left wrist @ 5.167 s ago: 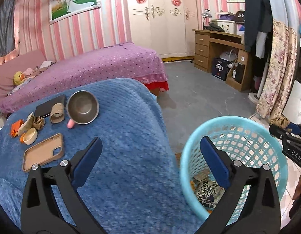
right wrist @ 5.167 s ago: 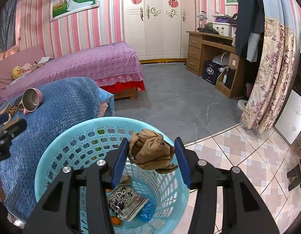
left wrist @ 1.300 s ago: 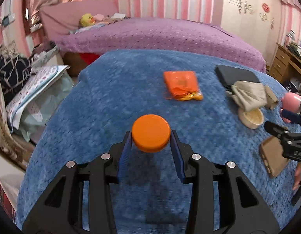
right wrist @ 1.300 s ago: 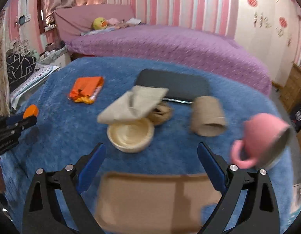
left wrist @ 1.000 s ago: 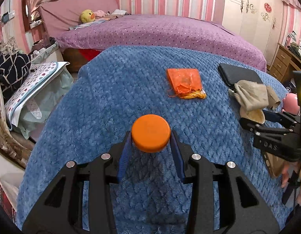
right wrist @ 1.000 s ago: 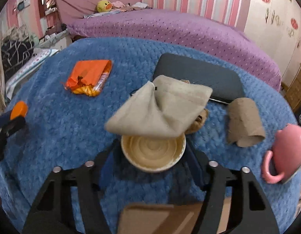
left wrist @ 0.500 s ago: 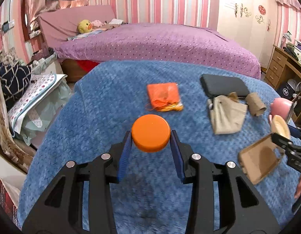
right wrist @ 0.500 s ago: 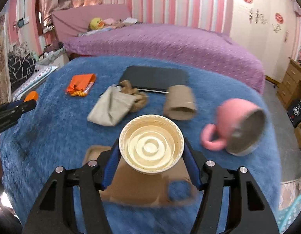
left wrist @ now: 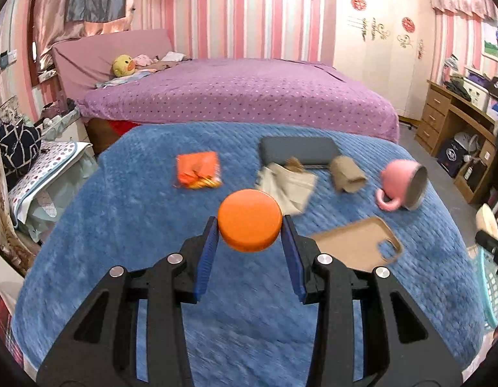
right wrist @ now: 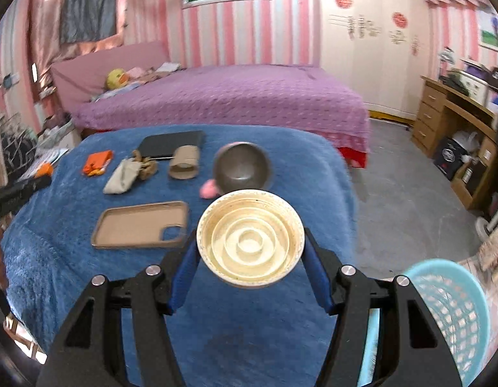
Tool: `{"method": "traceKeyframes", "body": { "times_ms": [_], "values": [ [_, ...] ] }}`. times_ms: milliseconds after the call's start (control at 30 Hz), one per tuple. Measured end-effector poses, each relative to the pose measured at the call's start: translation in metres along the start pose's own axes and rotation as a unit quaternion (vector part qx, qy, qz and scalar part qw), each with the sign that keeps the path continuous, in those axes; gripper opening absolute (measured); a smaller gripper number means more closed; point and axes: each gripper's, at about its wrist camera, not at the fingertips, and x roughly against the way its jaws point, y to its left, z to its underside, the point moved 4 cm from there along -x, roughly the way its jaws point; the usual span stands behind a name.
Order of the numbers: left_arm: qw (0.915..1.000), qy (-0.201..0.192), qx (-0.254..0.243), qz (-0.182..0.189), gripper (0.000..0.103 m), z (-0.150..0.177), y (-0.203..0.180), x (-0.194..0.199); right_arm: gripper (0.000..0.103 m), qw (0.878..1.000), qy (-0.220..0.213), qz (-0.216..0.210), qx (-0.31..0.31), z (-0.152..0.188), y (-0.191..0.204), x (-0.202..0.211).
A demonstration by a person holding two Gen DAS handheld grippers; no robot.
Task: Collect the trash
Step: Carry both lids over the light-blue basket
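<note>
Orange plastic fills the middle of my left wrist view: the left gripper (left wrist: pixel 249 238) is clamped on an orange cap (left wrist: pixel 249 224), its blue pads pressing both sides, and it hangs above the blue blanket (left wrist: pixel 126 225) clear of the surface. My right gripper (right wrist: pixel 250 251) grips a cream lid (right wrist: pixel 250 238) by its rim, ridged underside facing the camera. It too is held above the blanket, near the edge, with the turquoise basket (right wrist: pixel 448 296) standing on the floor low to the right (only part of its rim and mesh wall shows).

On the blanket I can see an orange wrapper (left wrist: pixel 198 170), a beige cloth pouch (left wrist: pixel 289 187), a cardboard roll (left wrist: pixel 347 174) and a dark flat case (left wrist: pixel 298 150) behind them. A pink mug (left wrist: pixel 402 185) lies on its side near the roll, and a tan phone case (left wrist: pixel 358 244) lies flat nearer to me. A purple bed (left wrist: pixel 236 93) stands beyond.
</note>
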Motion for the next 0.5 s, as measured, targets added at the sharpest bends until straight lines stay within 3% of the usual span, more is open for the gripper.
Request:
{"method": "traceKeyframes", "body": {
  "times_ms": [500],
  "values": [
    [0.9973,-0.002,-0.056,0.048,0.039,0.027,-0.104,0.016,0.061,0.998,-0.012,0.053,-0.039,0.022,-0.087,0.023]
  ]
}}
